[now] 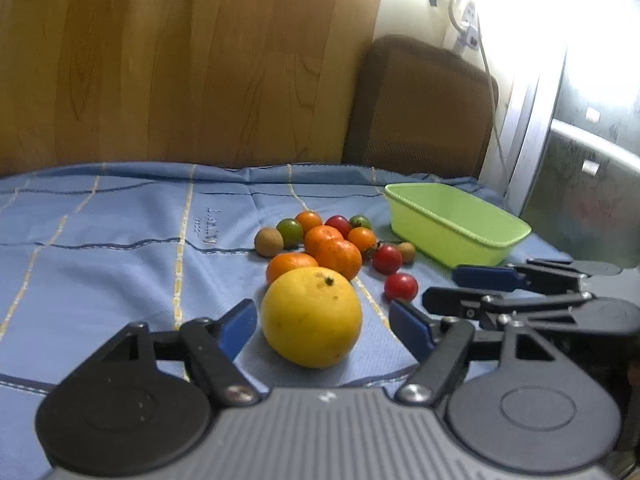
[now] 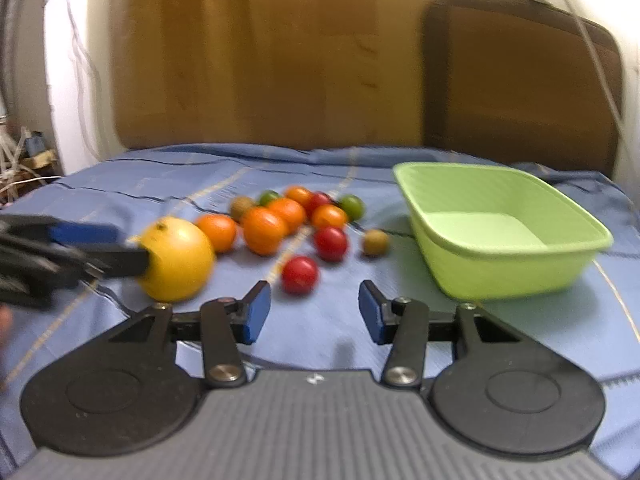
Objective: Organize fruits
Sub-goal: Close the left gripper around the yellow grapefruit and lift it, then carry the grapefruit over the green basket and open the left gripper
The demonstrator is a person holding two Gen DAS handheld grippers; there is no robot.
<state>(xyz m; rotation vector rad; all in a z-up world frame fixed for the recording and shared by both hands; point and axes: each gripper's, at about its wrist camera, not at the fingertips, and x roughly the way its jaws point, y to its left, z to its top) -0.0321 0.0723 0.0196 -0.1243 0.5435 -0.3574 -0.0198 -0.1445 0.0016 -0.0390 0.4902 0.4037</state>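
The left gripper (image 1: 324, 326) stands open around the large yellow citrus fruit (image 1: 311, 317), its pads clear of the peel. The right gripper (image 2: 314, 316) is open and empty above the blue cloth (image 2: 168, 176), just short of a red tomato (image 2: 299, 275). Beyond lie oranges (image 2: 264, 230), then the empty green basin (image 2: 520, 276).

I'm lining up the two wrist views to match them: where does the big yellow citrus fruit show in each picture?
Left wrist view: the big yellow citrus fruit sits low at centre, between the open fingers of the left hand-held gripper.
Right wrist view: it lies at mid-left, partly behind that gripper's finger.
Shared landmark: the green basin, empty, to the right of the fruit pile in both.
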